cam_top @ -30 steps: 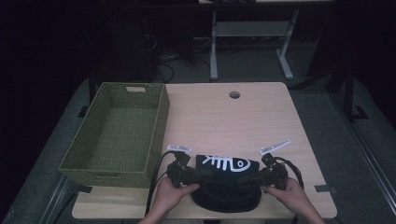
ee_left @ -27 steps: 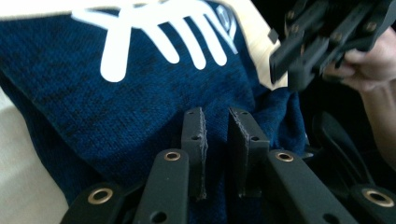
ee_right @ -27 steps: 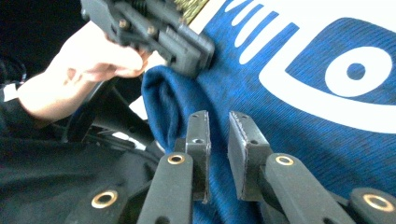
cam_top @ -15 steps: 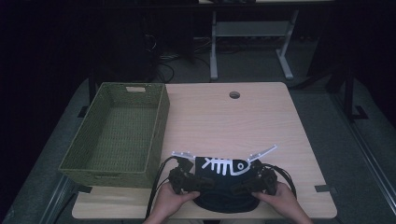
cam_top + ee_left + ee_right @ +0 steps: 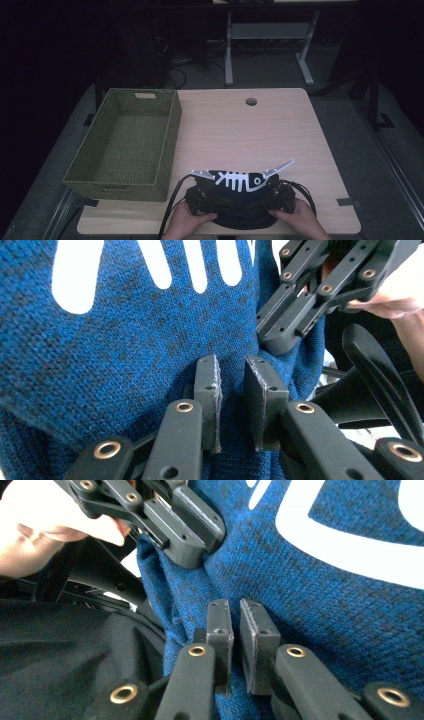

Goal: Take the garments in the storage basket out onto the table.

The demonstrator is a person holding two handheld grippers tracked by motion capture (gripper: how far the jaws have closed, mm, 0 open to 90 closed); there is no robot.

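A dark blue knit garment (image 5: 235, 182) with a white fish-skeleton print lies bunched at the table's near edge. Both hands hold it from either side. My left gripper (image 5: 212, 197) is shut on a fold of the blue fabric (image 5: 125, 340), seen close between its pads in the left gripper view (image 5: 231, 365). My right gripper (image 5: 265, 195) has just been closing and now pinches the fabric (image 5: 325, 595) between its pads (image 5: 235, 607). The two grippers sit close together: the right gripper (image 5: 295, 315) shows just beyond the left one, and the left gripper (image 5: 185, 530) just beyond the right.
A green woven basket (image 5: 80, 172) stands on the left part of the wooden table (image 5: 250, 135). A round cable hole (image 5: 251, 101) sits near the far edge. Black cloth (image 5: 60, 655) lies below the garment at the person's side.
The right hand has come in leftward and down, its grey plate now tilted up. The garment has gathered narrower between the two grippers. The left hand has hardly moved.
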